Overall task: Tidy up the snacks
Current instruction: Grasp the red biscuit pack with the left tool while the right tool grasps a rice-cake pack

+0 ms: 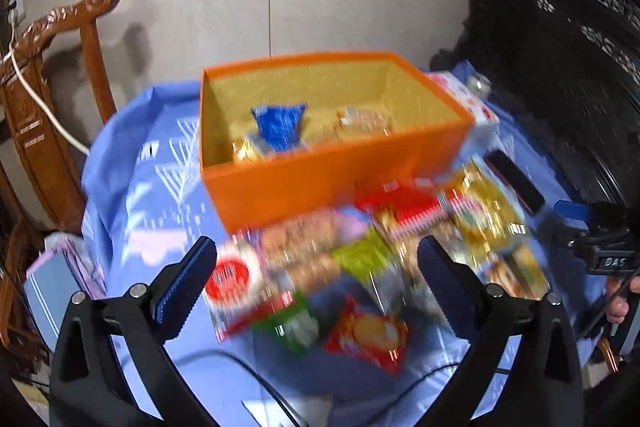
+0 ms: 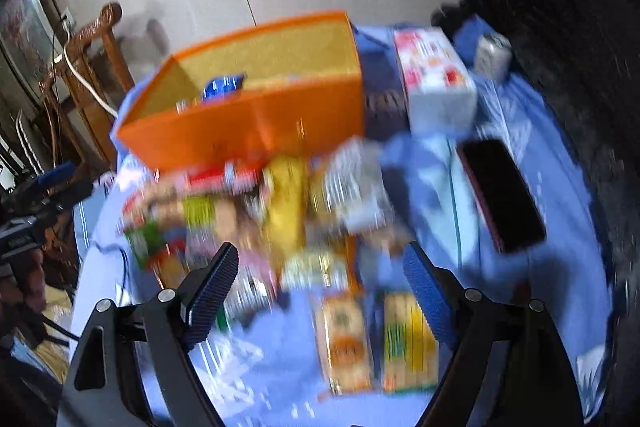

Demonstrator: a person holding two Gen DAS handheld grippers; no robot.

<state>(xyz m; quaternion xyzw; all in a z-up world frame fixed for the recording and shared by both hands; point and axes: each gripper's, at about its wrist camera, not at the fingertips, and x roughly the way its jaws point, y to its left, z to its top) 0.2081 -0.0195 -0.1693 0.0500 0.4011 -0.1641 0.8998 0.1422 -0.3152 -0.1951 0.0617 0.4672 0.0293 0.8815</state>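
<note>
The left gripper [image 1: 316,267] and the right gripper [image 2: 320,275] are held wide apart and empty above blurred snack packets [image 1: 360,255] on the blue cloth [image 1: 152,195]; behind them the orange box [image 1: 320,179] is seen, with a blue packet [image 1: 280,125] and other snacks inside.

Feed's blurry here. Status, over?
Left gripper, right gripper open, empty. Orange box part filled; snack pile loose outside. Phone beside pile.

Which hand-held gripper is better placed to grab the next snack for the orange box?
Probably left. Its open hand-held gripper frames the snack pile just before the orange box; the right one hangs open farther back.
</note>
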